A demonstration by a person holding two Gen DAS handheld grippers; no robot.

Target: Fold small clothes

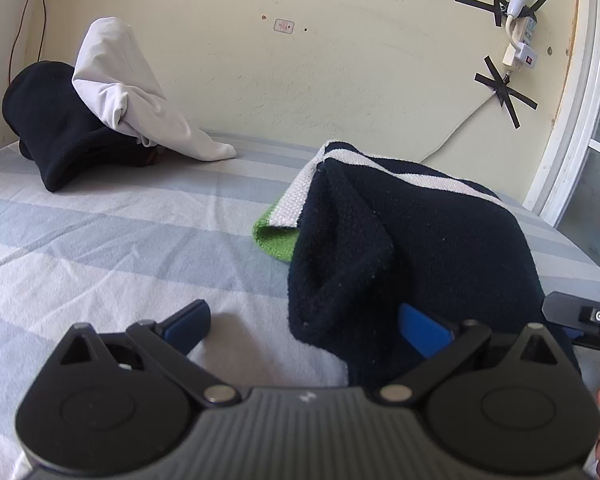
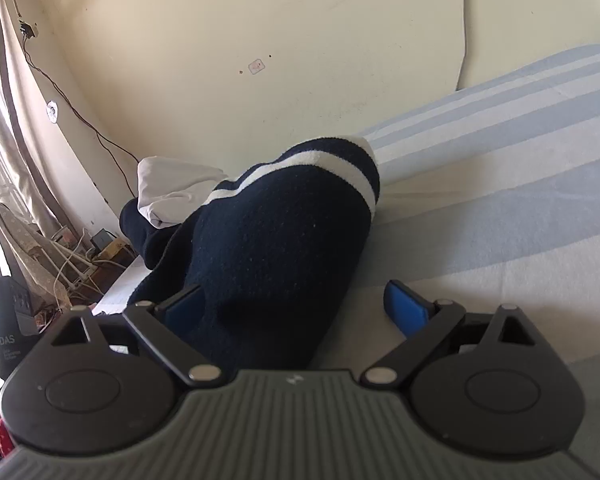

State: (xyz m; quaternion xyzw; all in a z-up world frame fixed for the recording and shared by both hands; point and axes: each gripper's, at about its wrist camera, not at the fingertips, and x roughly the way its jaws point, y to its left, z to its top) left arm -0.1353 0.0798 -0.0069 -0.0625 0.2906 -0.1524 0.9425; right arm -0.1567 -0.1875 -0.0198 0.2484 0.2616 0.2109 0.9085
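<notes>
A navy knit garment (image 1: 412, 248) with white stripes and a green edge lies bunched on the striped bed sheet (image 1: 120, 240). My left gripper (image 1: 304, 326) is open, its right pad (image 1: 424, 330) against the garment's near edge, its left pad over bare sheet. In the right wrist view the same navy garment (image 2: 268, 240) with white stripes lies between my open right gripper's (image 2: 296, 308) pads; the left pad (image 2: 184, 306) touches the cloth, the right pad (image 2: 406, 308) stands apart over the sheet. Part of the right gripper (image 1: 588, 320) shows at the left view's right edge.
A pile of a dark garment (image 1: 60, 128) under a white one (image 1: 132, 96) sits at the bed's far left against the cream wall. A power strip and bulb (image 1: 520, 12) are taped to the wall. Clutter and an ironing board (image 2: 32, 248) stand beyond the bed's edge.
</notes>
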